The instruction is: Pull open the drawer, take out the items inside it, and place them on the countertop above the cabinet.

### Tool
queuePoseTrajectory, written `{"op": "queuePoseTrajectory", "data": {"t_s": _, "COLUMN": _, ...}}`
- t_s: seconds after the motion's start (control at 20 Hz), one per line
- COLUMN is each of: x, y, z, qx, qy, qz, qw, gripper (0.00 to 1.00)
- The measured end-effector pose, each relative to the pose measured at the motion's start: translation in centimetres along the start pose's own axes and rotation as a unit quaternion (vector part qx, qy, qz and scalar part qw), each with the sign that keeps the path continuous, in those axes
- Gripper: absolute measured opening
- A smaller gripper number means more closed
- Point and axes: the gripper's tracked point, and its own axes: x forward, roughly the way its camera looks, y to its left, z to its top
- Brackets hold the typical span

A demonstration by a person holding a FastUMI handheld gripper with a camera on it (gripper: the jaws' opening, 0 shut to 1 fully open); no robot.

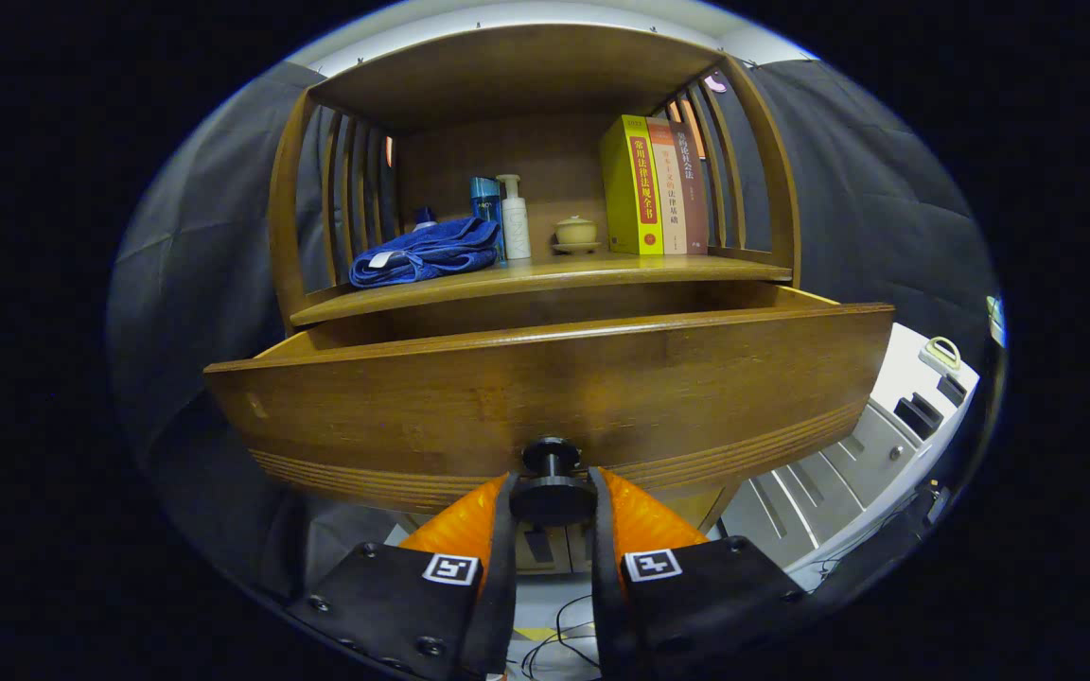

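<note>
At the near drawer front (545, 397), the gripper (553, 497) clamps the knob (552, 478); pulling off-axis could slip it free or jam the drawer.

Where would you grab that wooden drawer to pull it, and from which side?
By the round dark knob low on the middle of the drawer front, coming straight at it from the front. It stands out on a short stem, so two fingers can close behind its wider cap. The tool has a finger on each side of the knob, apparently pressing on it.
</note>
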Motion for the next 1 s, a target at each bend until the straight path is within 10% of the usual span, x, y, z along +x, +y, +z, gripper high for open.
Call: {"op": "queuePoseTrajectory", "data": {"t_s": 1.0, "x": -6.3, "y": -0.8, "z": -4.3, "qx": 0.007, "qy": 0.038, "qz": 0.002, "qw": 0.999, "gripper": 0.48}}
